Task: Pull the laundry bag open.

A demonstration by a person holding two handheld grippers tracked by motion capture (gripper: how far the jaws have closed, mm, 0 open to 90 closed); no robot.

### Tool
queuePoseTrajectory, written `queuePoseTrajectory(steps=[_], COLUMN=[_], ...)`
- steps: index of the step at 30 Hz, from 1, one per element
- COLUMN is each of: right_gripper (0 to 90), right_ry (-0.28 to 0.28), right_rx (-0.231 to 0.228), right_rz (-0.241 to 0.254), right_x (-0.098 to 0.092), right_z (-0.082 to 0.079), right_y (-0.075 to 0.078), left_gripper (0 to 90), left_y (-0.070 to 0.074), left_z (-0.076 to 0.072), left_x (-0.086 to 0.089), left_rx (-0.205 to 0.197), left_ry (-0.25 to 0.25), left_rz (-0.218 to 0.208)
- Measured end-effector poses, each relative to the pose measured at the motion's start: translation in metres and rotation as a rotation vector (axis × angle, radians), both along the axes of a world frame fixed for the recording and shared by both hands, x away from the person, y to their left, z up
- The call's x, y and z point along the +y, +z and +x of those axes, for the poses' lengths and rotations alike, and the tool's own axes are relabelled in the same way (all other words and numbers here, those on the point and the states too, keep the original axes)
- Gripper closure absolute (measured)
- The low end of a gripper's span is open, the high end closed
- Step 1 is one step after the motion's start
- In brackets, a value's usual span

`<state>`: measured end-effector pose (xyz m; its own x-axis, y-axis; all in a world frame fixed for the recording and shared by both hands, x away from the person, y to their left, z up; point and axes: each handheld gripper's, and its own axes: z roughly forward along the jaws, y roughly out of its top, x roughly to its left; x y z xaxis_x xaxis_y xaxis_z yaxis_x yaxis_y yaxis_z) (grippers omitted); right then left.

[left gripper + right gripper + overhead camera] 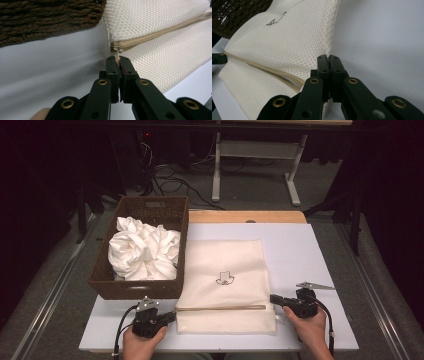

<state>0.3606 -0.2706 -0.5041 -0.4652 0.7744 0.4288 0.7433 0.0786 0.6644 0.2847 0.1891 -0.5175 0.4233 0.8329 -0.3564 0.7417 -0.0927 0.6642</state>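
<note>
mesh bag (225, 282) lies flat mid-desk, its near edge close to the desk's (310, 250) near edge, its left edge against the basket (145, 287). basket sits on the desk's left side, reaching the far-left corner, stuffed with white cloth (142, 252). left gripper (172, 316) at the bag's near-left corner, jaws closed on the zip pull (117, 53) at the zipper's (222, 308) left end. right gripper (274, 299) at the bag's near-right corner, jaws closed on the mesh edge by the zipper's right end. open room: right side of the desk is bare up to its far-right corner; thin strip free along the near edge. small black outline logo (225, 278) on the bag, no readable text.
</note>
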Motion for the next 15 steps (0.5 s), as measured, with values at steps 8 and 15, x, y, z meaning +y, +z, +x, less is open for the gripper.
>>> queuePoseTrajectory(steps=[8,15], right_gripper=[57.6,7.5], right_ry=[0.031,0.004], right_rx=[-0.055,-0.136], right_rz=[-0.014,-0.085], right_x=[0.002,0.005], right_z=[-0.002,-0.004], right_y=[-0.004,0.011], left_gripper=[49.4,0.2], left_y=[0.002,0.017], left_z=[-0.004,-0.01], left_x=[0.001,0.008], left_rx=[-0.064,-0.145], left_ry=[0.005,0.008], left_rz=[0.006,-0.024])
